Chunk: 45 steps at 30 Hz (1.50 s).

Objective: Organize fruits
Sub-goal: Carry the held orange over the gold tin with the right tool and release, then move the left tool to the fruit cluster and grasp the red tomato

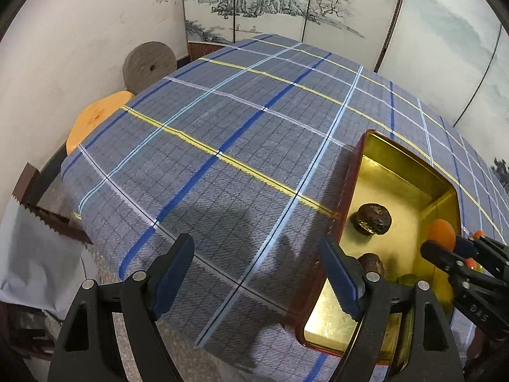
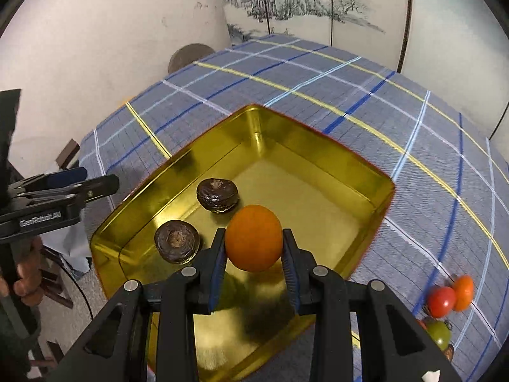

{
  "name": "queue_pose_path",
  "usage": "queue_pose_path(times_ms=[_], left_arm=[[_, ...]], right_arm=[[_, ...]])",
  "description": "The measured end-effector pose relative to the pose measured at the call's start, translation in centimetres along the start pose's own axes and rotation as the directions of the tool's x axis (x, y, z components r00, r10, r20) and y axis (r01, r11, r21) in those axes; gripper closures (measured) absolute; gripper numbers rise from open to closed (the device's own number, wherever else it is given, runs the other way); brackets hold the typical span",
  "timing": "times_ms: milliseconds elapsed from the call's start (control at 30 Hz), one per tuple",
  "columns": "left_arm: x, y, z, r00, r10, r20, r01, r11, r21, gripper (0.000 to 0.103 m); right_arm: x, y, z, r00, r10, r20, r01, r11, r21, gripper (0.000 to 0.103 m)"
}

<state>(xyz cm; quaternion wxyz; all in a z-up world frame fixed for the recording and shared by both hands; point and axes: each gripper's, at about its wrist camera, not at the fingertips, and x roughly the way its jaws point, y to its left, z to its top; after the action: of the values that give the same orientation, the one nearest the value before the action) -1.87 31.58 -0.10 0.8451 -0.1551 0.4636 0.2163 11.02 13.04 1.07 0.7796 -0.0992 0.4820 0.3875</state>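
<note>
A gold tin tray (image 2: 366, 191) sits on the plaid tablecloth and holds two dark wrinkled fruits (image 2: 218, 195) (image 2: 176, 240). My right gripper (image 2: 254, 243) is shut on an orange fruit (image 2: 254, 237) and holds it above the tray. In the left wrist view the tray (image 1: 397, 165) is at the right, with a dark fruit (image 1: 372, 218) in it and the right gripper (image 1: 445, 242) with the orange fruit (image 1: 440, 232). My left gripper (image 1: 257, 273) is open and empty, over the cloth left of the tray.
A red tomato (image 2: 440, 300), an orange fruit (image 2: 463, 291) and a green tomato (image 2: 440, 334) lie on the cloth right of the tray. A grey stone disc (image 1: 149, 67) and an orange disc (image 1: 95, 117) stand by the wall beyond the table's left edge.
</note>
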Motion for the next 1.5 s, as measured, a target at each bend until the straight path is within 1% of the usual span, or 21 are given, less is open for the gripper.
queue_pose_path(times_ms=[200, 533, 733, 767, 800, 867, 967, 1067, 1200, 1267, 1300, 1367, 1433, 1500], left_arm=[[0.4, -0.1, -0.2, 1.000, -0.011, -0.016, 0.011, 1.000, 0.004, 0.022], [0.9, -0.5, 0.0, 0.999, -0.013, -0.029, 0.014, 1.000, 0.009, 0.022], [0.7, -0.6, 0.1, 0.999, -0.023, -0.023, 0.023, 1.000, 0.002, 0.022], [0.6, -0.6, 0.1, 1.000, -0.021, -0.021, 0.021, 1.000, 0.002, 0.022], [0.6, -0.7, 0.2, 1.000, -0.020, -0.019, 0.020, 1.000, 0.001, 0.022], [0.3, -0.7, 0.4, 1.000, -0.019, -0.014, 0.019, 1.000, -0.001, 0.022], [-0.5, -1.1, 0.6, 1.000, -0.023, 0.009, 0.023, 1.000, 0.002, 0.022], [-1.3, -2.2, 0.8, 0.999, -0.035, 0.029, 0.034, 0.999, 0.028, 0.022], [-2.4, -4.8, 0.8, 0.996, -0.073, 0.048, 0.069, 0.994, 0.079, 0.022], [-2.9, -6.8, 0.7, 0.994, -0.100, 0.051, 0.094, 0.989, 0.116, 0.022], [-3.1, -7.9, 0.6, 0.992, -0.116, 0.050, 0.108, 0.985, 0.136, 0.022], [-3.3, -9.9, 0.4, 0.989, -0.143, 0.047, 0.133, 0.976, 0.172, 0.022], [-3.5, -12.3, -0.1, 0.984, -0.172, 0.037, 0.161, 0.963, 0.216, 0.022], [-3.5, -15.0, -0.8, 0.979, -0.203, 0.012, 0.193, 0.945, 0.263, 0.022]], right_arm=[[1.8, 0.4, 0.2, 0.999, -0.012, -0.041, 0.012, 1.000, -0.012, 0.072], [3.2, 0.7, 0.5, 0.998, -0.032, -0.062, 0.031, 0.999, -0.018, 0.071], [3.5, 0.9, 0.2, 0.997, -0.023, -0.069, 0.022, 1.000, -0.012, 0.070], [3.4, 0.9, 0.2, 0.998, -0.022, -0.063, 0.022, 1.000, -0.010, 0.068], [3.1, 0.9, 0.2, 0.998, -0.024, -0.052, 0.024, 1.000, -0.010, 0.063], [2.6, 1.0, 0.2, 0.999, -0.029, -0.035, 0.029, 1.000, -0.011, 0.058], [1.3, 0.9, 0.1, 1.000, -0.020, -0.004, 0.020, 1.000, -0.005, 0.058], [-1.0, 0.4, -0.4, 0.998, -0.022, 0.053, 0.022, 1.000, 0.000, 0.058], [-4.3, -2.3, -1.8, 0.992, -0.060, 0.112, 0.055, 0.997, 0.049, 0.055], [-6.1, -4.6, -3.1, 0.984, -0.112, 0.135, 0.100, 0.990, 0.095, 0.053], [-7.0, -6.0, -3.9, 0.979, -0.140, 0.144, 0.123, 0.985, 0.121, 0.049], [-8.6, -8.8, -5.7, 0.967, -0.208, 0.147, 0.181, 0.967, 0.181, 0.044], [-10.1, -12.0, -7.7, 0.950, -0.278, 0.140, 0.237, 0.938, 0.253, 0.043], [-11.3, -14.9, -9.8, 0.932, -0.345, 0.112, 0.296, 0.902, 0.315, 0.042]])
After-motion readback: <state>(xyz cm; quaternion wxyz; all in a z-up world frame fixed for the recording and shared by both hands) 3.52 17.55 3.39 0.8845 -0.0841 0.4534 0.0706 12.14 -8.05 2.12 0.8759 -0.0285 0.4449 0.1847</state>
